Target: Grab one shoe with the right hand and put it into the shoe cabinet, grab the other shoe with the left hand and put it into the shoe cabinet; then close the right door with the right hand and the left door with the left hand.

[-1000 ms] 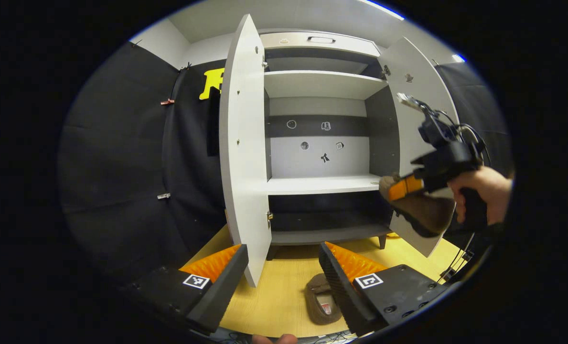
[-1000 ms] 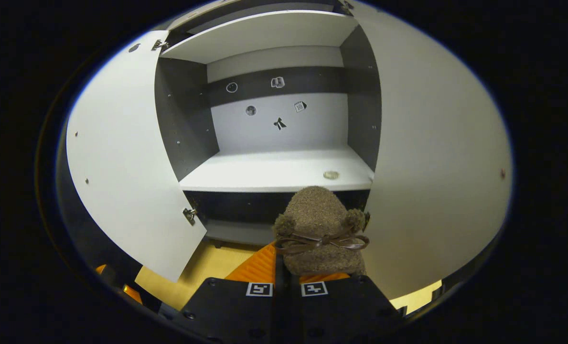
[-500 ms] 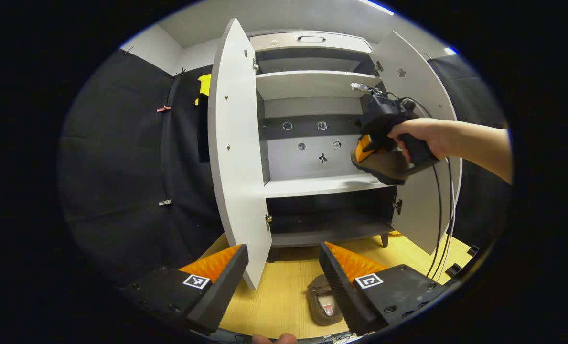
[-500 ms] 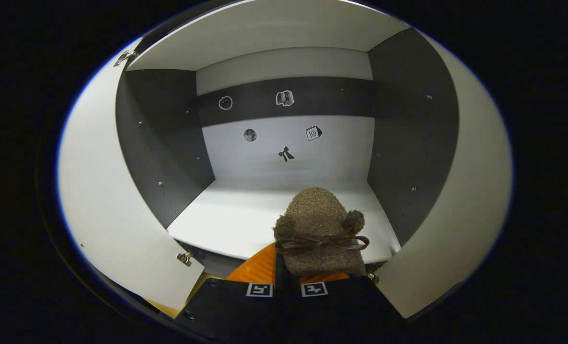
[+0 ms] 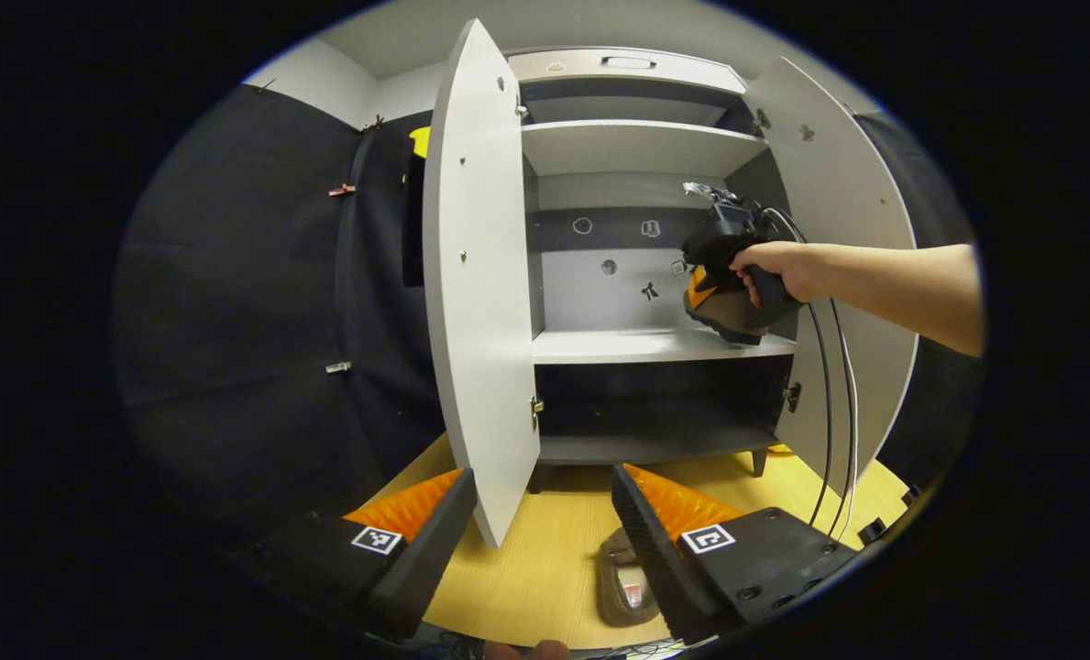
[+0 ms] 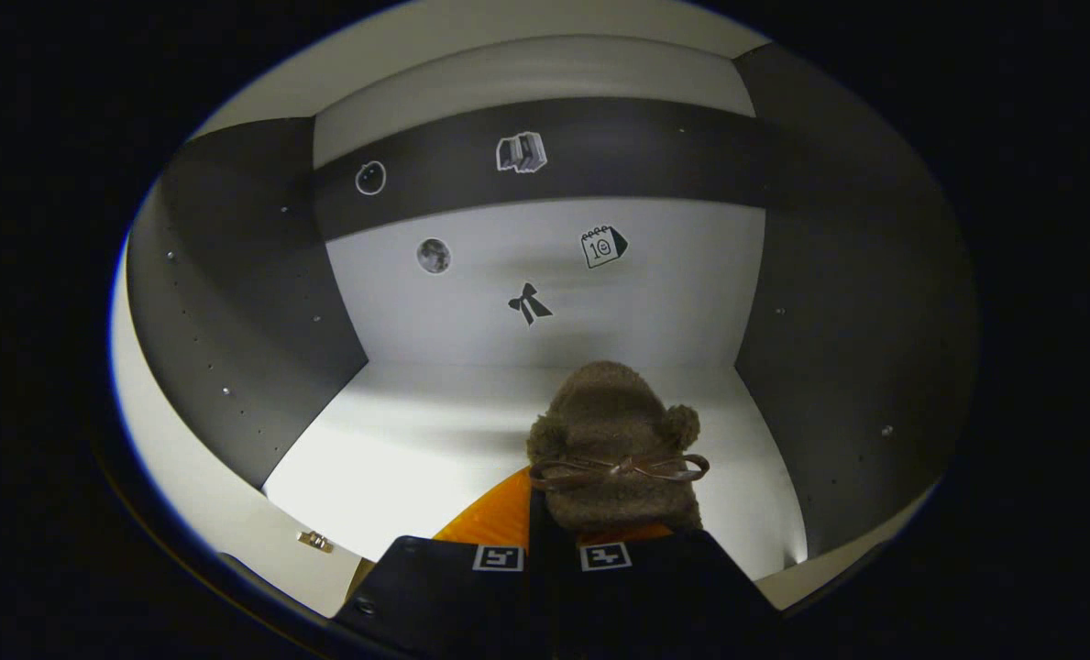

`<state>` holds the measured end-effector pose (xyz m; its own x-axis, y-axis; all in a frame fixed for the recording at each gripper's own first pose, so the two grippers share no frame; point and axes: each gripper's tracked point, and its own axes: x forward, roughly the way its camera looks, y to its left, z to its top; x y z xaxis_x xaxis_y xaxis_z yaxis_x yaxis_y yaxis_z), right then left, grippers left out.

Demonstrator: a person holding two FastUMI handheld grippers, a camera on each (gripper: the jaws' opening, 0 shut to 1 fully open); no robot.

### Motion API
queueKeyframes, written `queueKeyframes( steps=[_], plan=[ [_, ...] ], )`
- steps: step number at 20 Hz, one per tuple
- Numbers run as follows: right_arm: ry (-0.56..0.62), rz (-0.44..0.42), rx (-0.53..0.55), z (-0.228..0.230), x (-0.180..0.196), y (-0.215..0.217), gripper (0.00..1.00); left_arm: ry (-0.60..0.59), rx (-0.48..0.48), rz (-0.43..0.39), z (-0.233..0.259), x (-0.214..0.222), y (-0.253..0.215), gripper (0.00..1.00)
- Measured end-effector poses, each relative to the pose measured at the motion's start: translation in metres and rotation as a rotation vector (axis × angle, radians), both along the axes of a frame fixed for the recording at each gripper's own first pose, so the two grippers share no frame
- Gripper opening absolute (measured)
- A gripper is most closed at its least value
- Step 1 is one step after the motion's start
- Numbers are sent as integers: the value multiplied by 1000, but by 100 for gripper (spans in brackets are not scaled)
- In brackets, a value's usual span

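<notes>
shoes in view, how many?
2. One shoe is clamped in the right gripper over the cabinet's middle shelf. The other shoe lies on the floor by the open left gripper.

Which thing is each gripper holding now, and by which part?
The right gripper holds a brown fuzzy slipper by its heel end. The left gripper holds nothing.

A brown fuzzy slipper (image 6: pixel 611 449) with a thin brown bow and two pompoms is pinched at its heel between the right tongs (image 6: pixel 554 541), toe pointing inward over the white middle shelf (image 6: pixel 416 449) of the shoe cabinet (image 5: pixel 636 147), near the shelf's right end. The second slipper (image 5: pixel 622 582) lies sole-down on the wooden floor (image 5: pixel 545 550) before the cabinet. Both doors, left door (image 5: pixel 476 275) and right door (image 5: pixel 861 211), stand wide open.
</notes>
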<state>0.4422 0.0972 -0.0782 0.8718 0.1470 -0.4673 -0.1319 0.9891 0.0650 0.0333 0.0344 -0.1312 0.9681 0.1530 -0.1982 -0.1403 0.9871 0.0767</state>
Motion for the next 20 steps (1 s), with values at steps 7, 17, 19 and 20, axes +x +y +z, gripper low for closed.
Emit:
queueKeyframes(
  steps=[7, 17, 19, 20],
  plan=[
    [34, -45, -7, -24, 43, 3, 8, 23, -14, 61, -5, -1, 4, 95],
    [8, -12, -41, -10, 9, 12, 64, 29, -46, 55, -5, 0, -7, 95],
    [-11, 6, -12, 1, -5, 14, 82, 30, -61, 40, -6, 0, -10, 95],
    [-29, 10, -1, 9, -13, 14, 94, 33, -66, 34, -7, 0, -11, 95]
  ],
)
